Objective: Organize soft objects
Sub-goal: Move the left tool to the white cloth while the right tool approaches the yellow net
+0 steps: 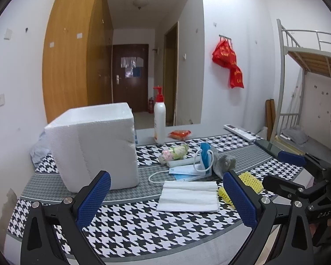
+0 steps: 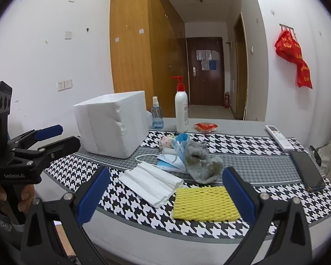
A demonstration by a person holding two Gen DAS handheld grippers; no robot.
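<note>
Several soft items lie on the houndstooth tablecloth point(image 2: 242, 145). A folded white cloth point(image 1: 188, 196) point(image 2: 151, 182) sits just ahead of my left gripper point(image 1: 167, 198), which is open and holds nothing. A yellow foam net point(image 2: 205, 203) point(image 1: 250, 181) lies flat between the fingers of my open right gripper point(image 2: 166, 195), apart from both pads. Behind them are a crumpled grey sock point(image 2: 202, 162) point(image 1: 226, 163), blue face masks point(image 2: 172, 161) point(image 1: 187, 172) and a small floral bundle point(image 2: 166, 141) point(image 1: 175, 152). A white foam box point(image 1: 94, 145) point(image 2: 112, 121) stands at the left.
A red-capped pump bottle point(image 2: 181, 108), a blue spray bottle point(image 2: 157, 114) and a red packet point(image 2: 205, 127) stand along the far edge. A white remote point(image 2: 279, 138) and a dark phone point(image 2: 307, 170) lie at the right. A hand point(image 2: 2, 196) holds the left gripper's handle.
</note>
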